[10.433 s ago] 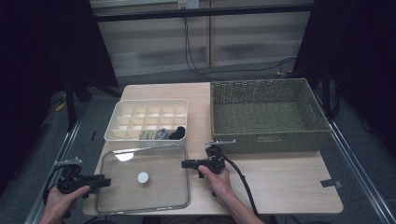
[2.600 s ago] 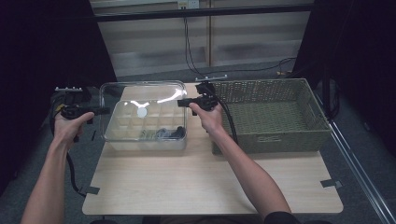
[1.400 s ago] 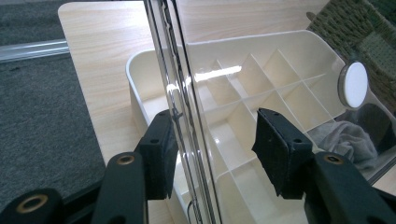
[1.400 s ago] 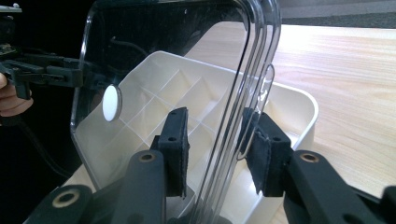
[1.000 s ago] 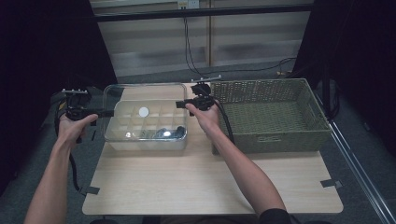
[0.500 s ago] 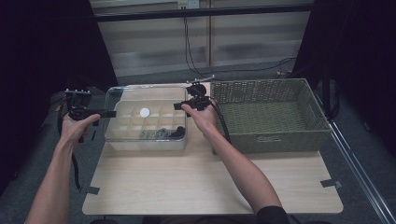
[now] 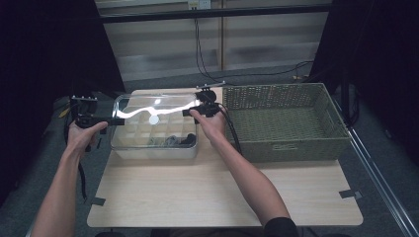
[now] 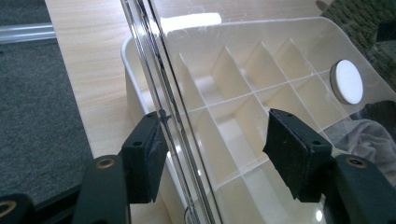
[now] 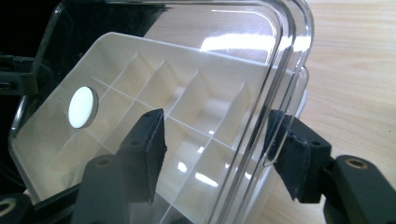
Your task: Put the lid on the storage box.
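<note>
Clear lid (image 7: 155,111) sat over the divided box (image 7: 153,143) at table's 10 o'clock, both grippers, left (image 7: 116,120) and right (image 7: 190,112), agape astride its edges; best seated level, corners matched, before withdrawing sideways.

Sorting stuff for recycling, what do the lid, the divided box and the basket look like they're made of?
Lid: clear glossy plastic; dividers show through, glare on it.
Box: cream opaque plastic, smooth moulded walls.
Basket: olive woven strands, matte; fibre or plastic, unclear.
</note>
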The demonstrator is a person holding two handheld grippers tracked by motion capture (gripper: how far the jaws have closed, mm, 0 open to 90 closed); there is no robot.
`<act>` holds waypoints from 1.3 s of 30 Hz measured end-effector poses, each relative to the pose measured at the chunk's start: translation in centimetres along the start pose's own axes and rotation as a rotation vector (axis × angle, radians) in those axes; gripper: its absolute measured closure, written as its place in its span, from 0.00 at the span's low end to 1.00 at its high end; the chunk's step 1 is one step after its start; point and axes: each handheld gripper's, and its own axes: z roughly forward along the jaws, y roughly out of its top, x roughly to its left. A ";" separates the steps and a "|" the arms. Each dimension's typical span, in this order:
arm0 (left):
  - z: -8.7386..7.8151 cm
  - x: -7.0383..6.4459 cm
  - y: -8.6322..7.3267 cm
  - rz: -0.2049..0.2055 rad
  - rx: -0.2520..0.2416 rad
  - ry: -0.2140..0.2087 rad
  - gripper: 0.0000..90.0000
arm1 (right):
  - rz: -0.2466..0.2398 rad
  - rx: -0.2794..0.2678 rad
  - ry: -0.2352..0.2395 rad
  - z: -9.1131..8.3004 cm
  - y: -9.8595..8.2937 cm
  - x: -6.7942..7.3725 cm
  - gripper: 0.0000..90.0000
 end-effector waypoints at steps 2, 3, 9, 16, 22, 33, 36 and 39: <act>0.3 0.0 -0.1 -0.003 0.000 0.000 0.42 | 0.001 0.000 0.002 0.2 -0.1 -0.1 0.42; 0.4 0.0 -0.1 -0.009 -0.003 -0.002 0.41 | 0.002 0.004 0.002 0.3 -0.2 -0.2 0.41; 0.8 0.2 -0.2 -0.016 0.005 -0.006 0.39 | 0.004 0.018 0.000 0.7 -0.5 -0.4 0.39; 1.2 0.5 -0.4 -0.024 0.028 -0.003 0.37 | 0.009 0.018 -0.014 1.2 -0.8 -0.6 0.36; 1.5 0.5 -0.5 -0.036 0.039 0.006 0.35 | -0.002 0.021 -0.025 1.4 -1.0 -0.6 0.35; 1.9 0.6 -0.9 -0.041 0.059 0.015 0.34 | 0.016 0.051 -0.038 2.0 -1.5 -0.9 0.31; 1.9 0.6 -0.9 -0.043 0.059 0.012 0.34 | 0.016 0.057 -0.035 2.1 -1.6 -0.9 0.30; 2.0 0.6 -0.9 -0.034 0.056 0.019 0.33 | 0.017 0.060 -0.031 2.3 -1.7 -0.9 0.28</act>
